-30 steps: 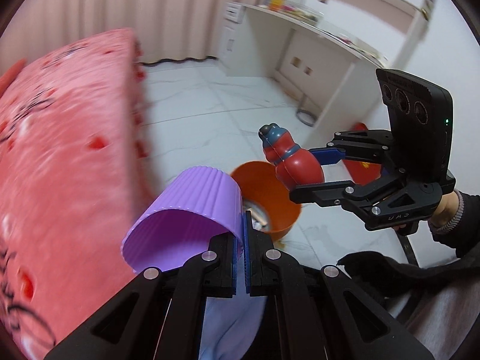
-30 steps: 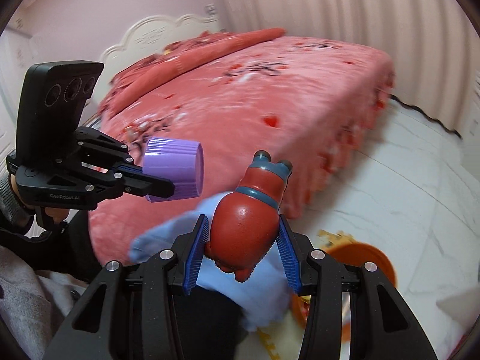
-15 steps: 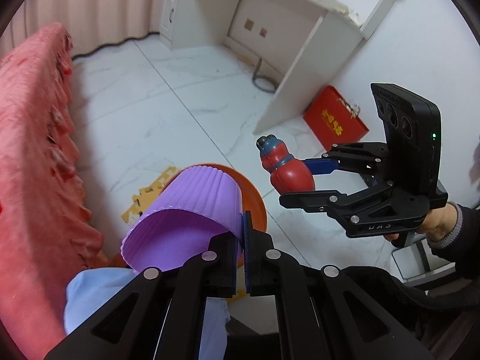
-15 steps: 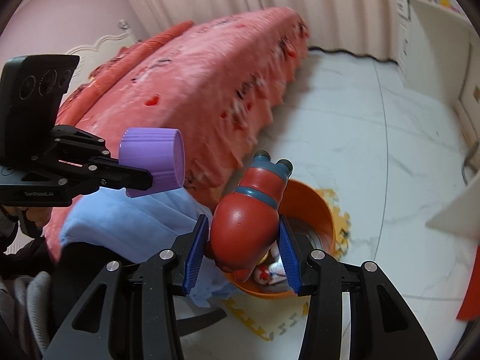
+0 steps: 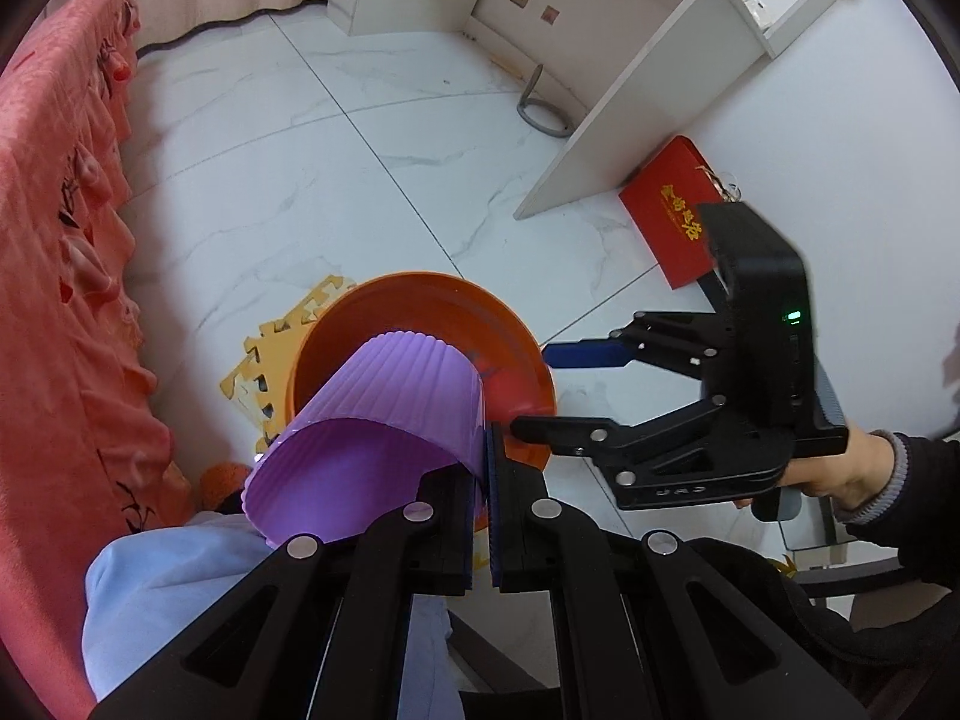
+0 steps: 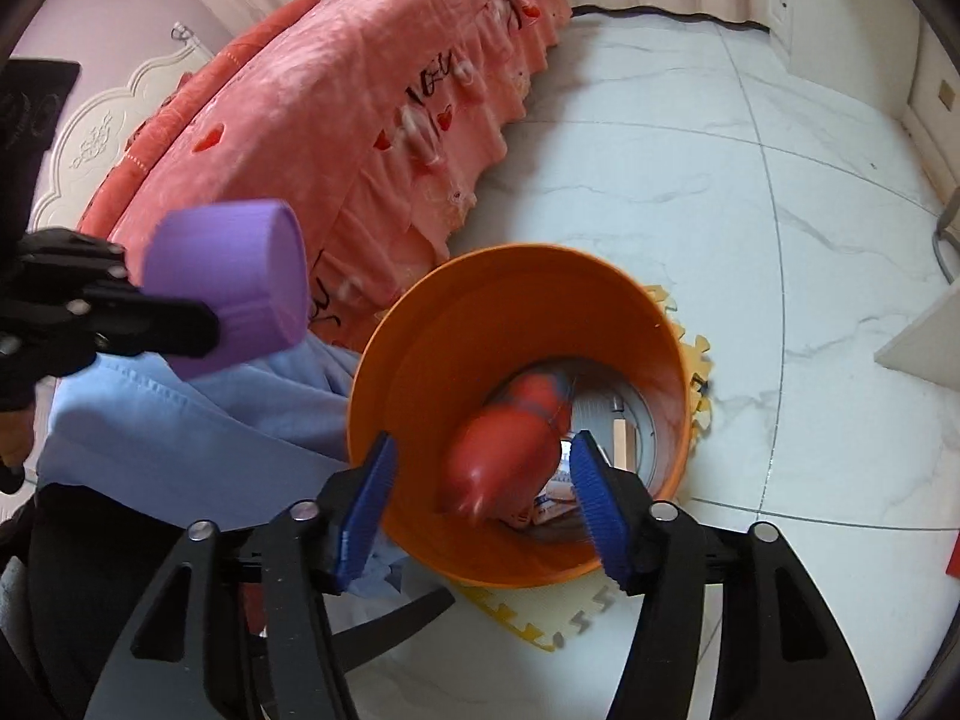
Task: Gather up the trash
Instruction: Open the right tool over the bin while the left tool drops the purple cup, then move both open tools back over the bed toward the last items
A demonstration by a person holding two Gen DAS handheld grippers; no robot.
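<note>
My left gripper (image 5: 485, 480) is shut on the rim of a ribbed purple cup (image 5: 372, 420), held on its side just above the orange bin (image 5: 420, 300); the cup also shows in the right wrist view (image 6: 240, 282). My right gripper (image 6: 480, 498) is open over the orange bin (image 6: 420, 324). A red bottle-shaped toy (image 6: 510, 444) with a blue band is blurred between the jaws, inside the bin, free of the pads. In the left wrist view the right gripper (image 5: 534, 387) hangs open over the bin's right rim.
A pink bedspread (image 6: 372, 96) hangs down left of the bin. A light blue cloth (image 6: 180, 414) lies beside the bin. Yellow foam mat pieces (image 5: 270, 354) lie under the bin. A red box (image 5: 672, 222) leans by a white desk (image 5: 660, 78). White tile floor (image 6: 750, 210) surrounds.
My right gripper has opened and let go of the red toy, which is dropping into the orange bin. Both grippers have swung from the bed toward and down over the bin.
</note>
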